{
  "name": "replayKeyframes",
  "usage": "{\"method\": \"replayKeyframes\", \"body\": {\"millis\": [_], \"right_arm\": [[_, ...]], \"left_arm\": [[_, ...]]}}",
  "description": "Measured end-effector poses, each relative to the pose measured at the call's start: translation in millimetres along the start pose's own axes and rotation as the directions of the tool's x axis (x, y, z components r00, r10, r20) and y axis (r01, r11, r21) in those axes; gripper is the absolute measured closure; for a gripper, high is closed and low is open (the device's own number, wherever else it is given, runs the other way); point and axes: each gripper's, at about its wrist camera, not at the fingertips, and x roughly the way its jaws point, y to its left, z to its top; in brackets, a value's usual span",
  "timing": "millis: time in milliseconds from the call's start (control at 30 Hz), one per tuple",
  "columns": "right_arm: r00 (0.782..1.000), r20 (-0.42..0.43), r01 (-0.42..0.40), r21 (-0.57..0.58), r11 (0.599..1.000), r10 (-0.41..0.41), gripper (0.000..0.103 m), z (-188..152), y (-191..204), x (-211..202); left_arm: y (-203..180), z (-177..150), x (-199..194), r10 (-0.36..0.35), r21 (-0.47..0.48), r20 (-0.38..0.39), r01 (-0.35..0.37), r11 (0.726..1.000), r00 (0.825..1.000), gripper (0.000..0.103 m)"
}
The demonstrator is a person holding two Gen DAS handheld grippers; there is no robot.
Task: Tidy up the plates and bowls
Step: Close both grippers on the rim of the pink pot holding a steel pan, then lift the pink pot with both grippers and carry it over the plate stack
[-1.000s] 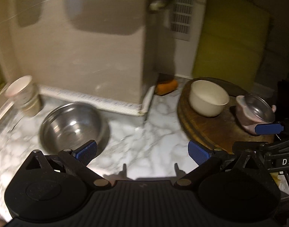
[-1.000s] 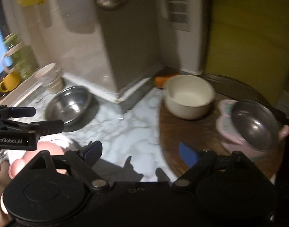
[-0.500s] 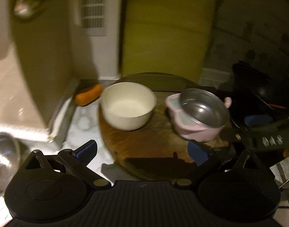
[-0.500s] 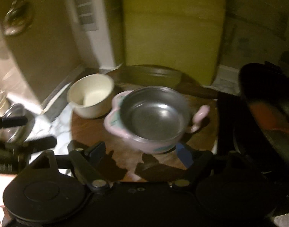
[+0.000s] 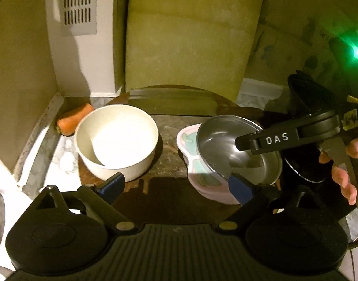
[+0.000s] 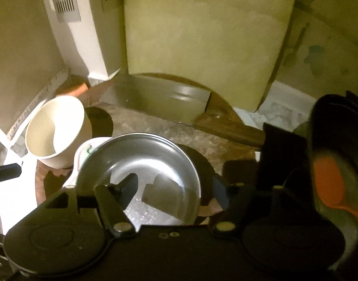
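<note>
On the round wooden board (image 5: 169, 161): cream bowl (image 5: 116, 140) beside steel bowl (image 6: 141, 173) nested in pink dish (image 5: 202, 178). Right gripper (image 6: 176, 192) closing astride the steel rim, not yet pinching. Left gripper (image 5: 176, 185) spread, narrowing slightly, empty.

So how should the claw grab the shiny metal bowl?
By its thin rim, coming down from above. The metal bowl sits nested and tilted in the pink bowl, so its sides are mostly covered. The right claw already straddles the near rim, one finger inside; its jaws have just been closing.
</note>
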Motion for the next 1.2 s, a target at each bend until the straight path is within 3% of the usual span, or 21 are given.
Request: {"method": "replayKeyframes", "body": {"millis": [100,333,633,900,1200], "right_arm": [[0.999,-0.033,0.001,-0.023,1.000,-0.002,0.042,4,0,10],[0.996,-0.087,-0.017,-0.042,0.999,0.013,0.061,11,-3,27],[0.995,-0.099,0.027,-0.068,0.997,-0.034,0.087,7,-9,26],[0.996,-0.077,0.038,-0.082,0.996,-0.045,0.093,-1,-6,9],[0.997,-0.071,0.015,-0.053,0.998,-0.018,0.096,-19,4,-9]], "left_arm": [[-1,1,10,-0.033,-0.010,-0.022,0.033,0.999,0.999,0.015],[-2,3,21,-0.089,-0.008,-0.038,0.089,0.996,0.995,0.017],[4,8,37,-0.196,-0.136,-0.115,0.180,0.974,0.974,0.054],[3,5,37,-0.163,-0.146,-0.129,0.144,0.979,0.978,0.065],[10,-11,19,-0.158,-0.152,-0.121,0.139,0.978,0.980,0.068]]}}
